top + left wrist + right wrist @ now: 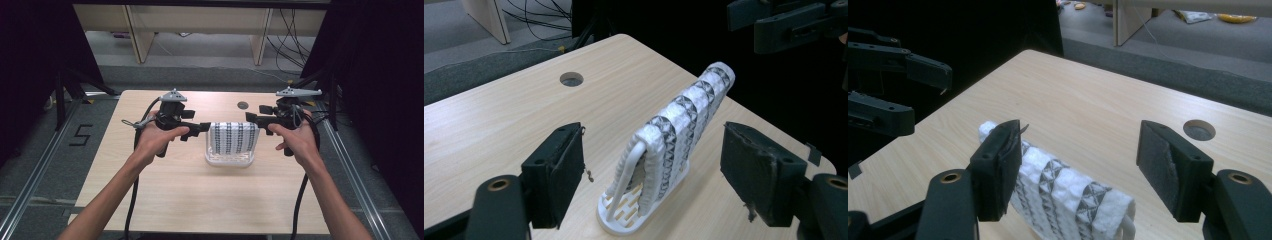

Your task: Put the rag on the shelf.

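Person's forearms entered from the near edge, one gripper per hand. Left gripper (202, 127) and right gripper (248, 117) flanked a patterned cloth (233, 138) draped over a white rack (228, 160) at mid-surface (165, 190). Cloth hung folded across the rack's top bar, both ends down, apparently put there to hang flat. Left jaws stood spread, one to each side of the cloth's end, nothing pinched. Right jaws released too, clear above the opposite end; likely a drape just let go. Beyond, a cable hole (243, 105) near the far edge.
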`<action>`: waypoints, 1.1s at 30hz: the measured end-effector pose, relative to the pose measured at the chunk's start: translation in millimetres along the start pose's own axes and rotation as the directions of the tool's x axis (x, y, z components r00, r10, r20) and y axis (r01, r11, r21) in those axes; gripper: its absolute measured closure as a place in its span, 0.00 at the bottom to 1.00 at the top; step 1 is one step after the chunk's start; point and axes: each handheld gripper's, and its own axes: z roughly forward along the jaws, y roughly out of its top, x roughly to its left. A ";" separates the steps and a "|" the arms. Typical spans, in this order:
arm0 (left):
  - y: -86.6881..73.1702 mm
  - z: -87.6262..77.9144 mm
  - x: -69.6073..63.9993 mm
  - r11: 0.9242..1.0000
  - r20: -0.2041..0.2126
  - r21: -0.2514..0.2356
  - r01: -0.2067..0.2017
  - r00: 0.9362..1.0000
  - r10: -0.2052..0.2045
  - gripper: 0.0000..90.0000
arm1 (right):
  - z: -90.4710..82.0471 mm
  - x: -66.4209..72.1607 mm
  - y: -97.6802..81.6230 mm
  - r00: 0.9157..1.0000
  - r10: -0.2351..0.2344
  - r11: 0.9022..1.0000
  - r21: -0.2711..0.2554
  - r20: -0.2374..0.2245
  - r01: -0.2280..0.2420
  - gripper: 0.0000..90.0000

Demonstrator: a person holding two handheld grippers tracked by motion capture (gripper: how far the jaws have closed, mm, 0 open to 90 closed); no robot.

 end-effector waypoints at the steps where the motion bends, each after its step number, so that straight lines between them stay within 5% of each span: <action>1: -2.7 -1.6 -1.6 1.000 0.002 -0.005 -0.004 1.000 0.004 0.28 | -1.5 1.6 -2.5 1.000 0.029 1.000 0.008 -0.011 -0.029 0.39; 11: -13.8 -10.2 -9.3 1.000 0.021 -0.021 -0.006 1.000 0.006 0.27 | -8.9 3.6 -12.5 1.000 0.014 1.000 -0.005 -0.015 -0.015 0.33; 12: -15.6 -10.7 -10.1 1.000 0.026 -0.021 0.000 1.000 0.001 0.26 | -10.4 6.1 -13.0 0.999 0.040 0.999 -0.005 -0.018 -0.040 0.33; 17: -25.2 -12.6 -13.1 1.000 0.034 -0.018 -0.011 0.999 0.012 0.26 | -12.8 7.0 -17.2 1.000 0.007 1.000 -0.015 -0.023 -0.008 0.32; 23: -34.8 -20.9 -15.2 1.000 0.052 -0.024 -0.003 0.999 0.004 0.26 | -18.0 7.5 -25.1 0.999 0.047 0.999 -0.007 -0.022 -0.047 0.32; 25: -36.9 -22.1 -16.0 0.999 0.054 -0.035 0.005 0.999 -0.003 0.26 | -18.3 4.1 -26.3 1.000 0.006 1.000 -0.020 -0.021 -0.006 0.32; 29: -47.6 -26.2 -18.4 0.999 0.069 -0.030 0.012 0.998 -0.010 0.26 | -22.5 6.2 -31.6 0.998 0.045 0.999 -0.012 -0.040 -0.045 0.32; 33: -54.0 -26.5 -20.8 0.999 0.078 -0.034 0.011 0.997 -0.008 0.26 | -23.6 7.3 -34.1 0.998 0.036 0.999 -0.014 -0.047 -0.037 0.32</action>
